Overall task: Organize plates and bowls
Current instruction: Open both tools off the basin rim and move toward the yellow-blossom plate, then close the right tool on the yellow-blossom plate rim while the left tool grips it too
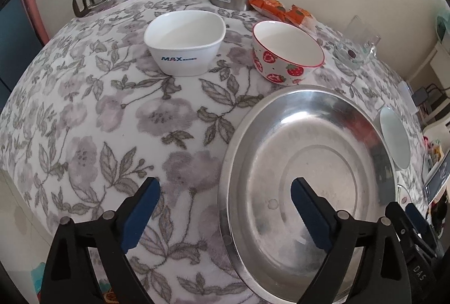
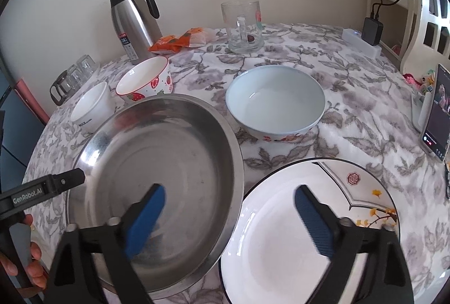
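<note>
Nearest us, our left gripper and right gripper hang released, grasping nothing, over the steel plate and black-rimmed plate. Beyond sit the pale bowl, strawberry bowl and white bowl, all separate; stacking looks undone.

A steel pan is sitting on the cloth-covered table, touching the painted plate at its 3 o'clock. A wide bowl is standing near the pan's 1 o'clock, apart from it. At the pan's 11 o'clock, a strawberry bowl is sitting just behind the rim, with a square bowl at its 9 o'clock. A thermos jug is standing at 12 o'clock behind the strawberry bowl, snack packets lying at the jug's 3 o'clock, and a glass mug standing beyond those.
</note>
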`<state>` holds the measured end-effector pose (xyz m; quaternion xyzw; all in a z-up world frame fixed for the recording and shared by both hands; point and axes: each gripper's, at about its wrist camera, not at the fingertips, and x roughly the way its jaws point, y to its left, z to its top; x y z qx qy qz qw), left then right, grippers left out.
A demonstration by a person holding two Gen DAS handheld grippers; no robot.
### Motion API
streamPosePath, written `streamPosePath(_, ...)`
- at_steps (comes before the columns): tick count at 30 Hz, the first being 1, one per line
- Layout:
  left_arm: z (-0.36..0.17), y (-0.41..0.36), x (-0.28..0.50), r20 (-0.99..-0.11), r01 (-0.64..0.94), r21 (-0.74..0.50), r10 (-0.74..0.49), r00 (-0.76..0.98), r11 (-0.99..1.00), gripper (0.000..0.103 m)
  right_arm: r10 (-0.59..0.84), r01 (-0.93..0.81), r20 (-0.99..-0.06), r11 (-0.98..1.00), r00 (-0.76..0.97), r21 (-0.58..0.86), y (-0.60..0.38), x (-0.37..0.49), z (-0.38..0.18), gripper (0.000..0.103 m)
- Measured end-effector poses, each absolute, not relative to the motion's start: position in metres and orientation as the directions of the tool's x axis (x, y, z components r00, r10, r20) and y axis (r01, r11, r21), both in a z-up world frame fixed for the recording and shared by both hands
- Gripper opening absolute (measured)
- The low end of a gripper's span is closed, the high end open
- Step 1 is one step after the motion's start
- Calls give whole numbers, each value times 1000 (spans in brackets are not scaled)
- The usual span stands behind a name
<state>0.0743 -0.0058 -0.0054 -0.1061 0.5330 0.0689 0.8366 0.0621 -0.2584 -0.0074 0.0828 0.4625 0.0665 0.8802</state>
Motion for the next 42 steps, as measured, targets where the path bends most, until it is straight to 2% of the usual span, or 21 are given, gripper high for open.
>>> streamPosePath(9, -7, -10, 73, -911, -243, -79, 29, 412, 967, 96, 169, -45, -796, 983, 582, 177, -260, 62, -5, 103)
streamPosePath(18, 9, -30, 66, -874, -196, -108, 1, 485, 975, 97, 154, -13, -756, 982, 636, 189, -274, 57, 9, 103)
streamPosePath(25, 36, -55, 50, -772, -124, -187, -68, 632, 974, 98, 127, 71, -694, 966, 708, 249, -312, 44, 29, 103)
streamPosePath(30, 54, -86, 39, -704, 17, -237, -184, 686, 971, 100, 102, 119, -683, 956, 723, 269, -340, 33, 33, 103)
streamPosePath(34, 59, -105, 31, -702, 80, -242, -232, 673, 967, 100, 54, 174, -693, 951, 719, 256, -363, 21, 31, 103)
streamPosePath(36, 59, -112, 27, -706, 105, -285, -283, 649, 953, 100, 35, 214, -701, 940, 712, 264, -377, 15, 26, 103)
streamPosePath(42, 55, -132, 12, -720, 137, -358, -367, 589, 923, 100, 38, 317, -703, 874, 710, 368, -414, -2, 12, 103)
